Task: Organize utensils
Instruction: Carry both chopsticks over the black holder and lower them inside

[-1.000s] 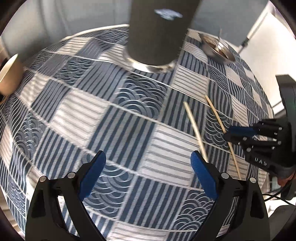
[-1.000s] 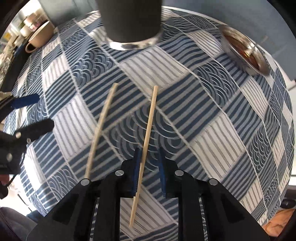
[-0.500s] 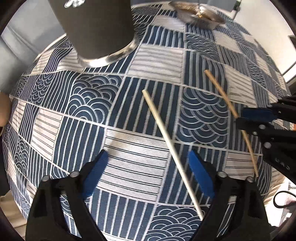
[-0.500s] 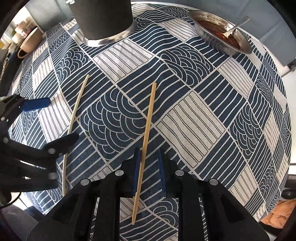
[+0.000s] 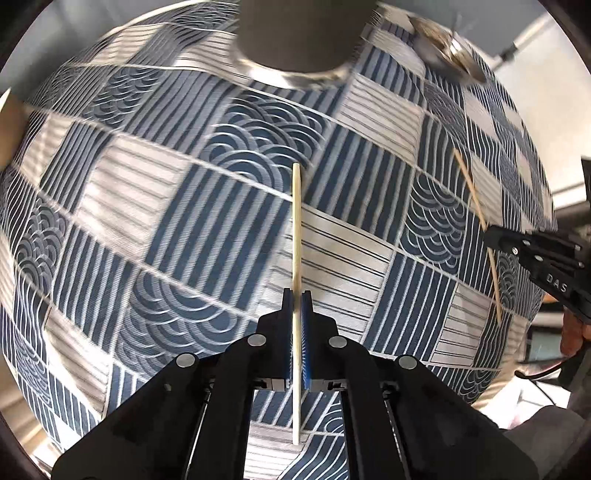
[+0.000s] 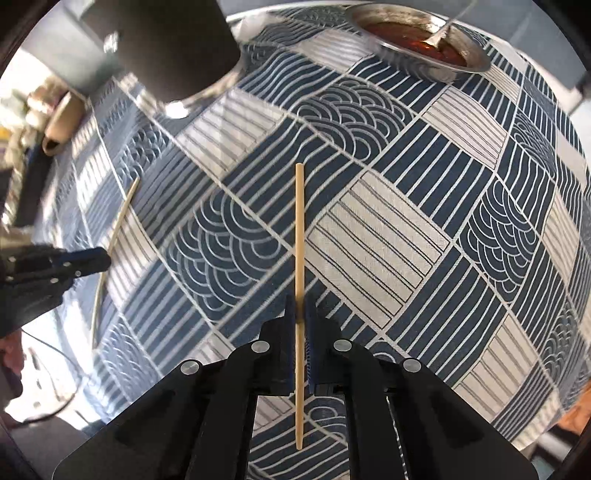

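Observation:
My left gripper (image 5: 296, 299) is shut on a pale chopstick (image 5: 296, 221) that runs straight ahead between its blue pads. My right gripper (image 6: 300, 306) is shut on a second, tan chopstick (image 6: 299, 229). Each view shows the other one: the right gripper (image 5: 495, 236) with its chopstick (image 5: 471, 188) at the right of the left wrist view, the left gripper (image 6: 99, 258) with its chopstick (image 6: 120, 221) at the left of the right wrist view. A dark cylindrical holder (image 5: 295, 33) with a metal base stands ahead, also in the right wrist view (image 6: 173, 48).
A blue and white patterned cloth (image 6: 406, 221) covers the table. A metal bowl of red sauce (image 6: 421, 44) with a spoon sits at the far right, blurred in the left wrist view (image 5: 447, 51). A beige mug (image 6: 61, 125) stands far left.
My left gripper has closed on the pale chopstick, which was lying between its open fingers. My right gripper still grips the tan chopstick. Both views have swung.

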Demonstrator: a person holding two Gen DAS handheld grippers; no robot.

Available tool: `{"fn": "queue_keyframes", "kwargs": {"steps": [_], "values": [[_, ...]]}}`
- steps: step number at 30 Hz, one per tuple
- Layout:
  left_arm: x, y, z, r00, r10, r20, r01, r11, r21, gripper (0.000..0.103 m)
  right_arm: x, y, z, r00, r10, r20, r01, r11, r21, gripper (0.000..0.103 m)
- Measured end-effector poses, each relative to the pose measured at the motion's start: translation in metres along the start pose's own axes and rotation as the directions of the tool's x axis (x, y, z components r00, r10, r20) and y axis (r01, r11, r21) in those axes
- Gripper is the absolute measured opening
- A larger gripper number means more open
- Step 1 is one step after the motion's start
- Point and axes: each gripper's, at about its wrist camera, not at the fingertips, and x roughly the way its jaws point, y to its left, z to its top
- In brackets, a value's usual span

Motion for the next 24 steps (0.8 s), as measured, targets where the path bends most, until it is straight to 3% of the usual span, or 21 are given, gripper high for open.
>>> {"fn": "queue_keyframes", "kwargs": {"steps": [2,8,12,18,24], "values": [[-0.011,0.012,0.000,1.000,-0.022,0.020,0.023,0.998,-0.057,0.004,-0.010,-0.003,0.002,0.999,0.031,0.024,-0.031,1.000,0.005,0.004],[-0.044,0.020,0.016,0.998,-0.010,0.064,0.014,0.998,-0.065,0.005,-0.050,0.003,0.017,0.988,0.045,0.145,-0.030,0.994,-0.103,0.005],[-0.078,0.012,0.032,0.987,0.058,0.150,-0.054,0.998,-0.029,0.005,-0.082,0.011,0.045,0.971,0.042,0.235,-0.008,0.989,-0.146,0.005],[-0.127,0.002,0.061,0.953,0.132,0.273,-0.134,0.991,-0.011,0.005,-0.126,0.024,0.083,0.930,0.079,0.360,-0.011,0.982,-0.187,0.005],[-0.169,-0.007,0.083,0.915,0.187,0.358,-0.204,0.979,0.009,0.005,-0.168,0.040,0.108,0.890,0.077,0.450,0.041,0.968,-0.247,0.005]]}}
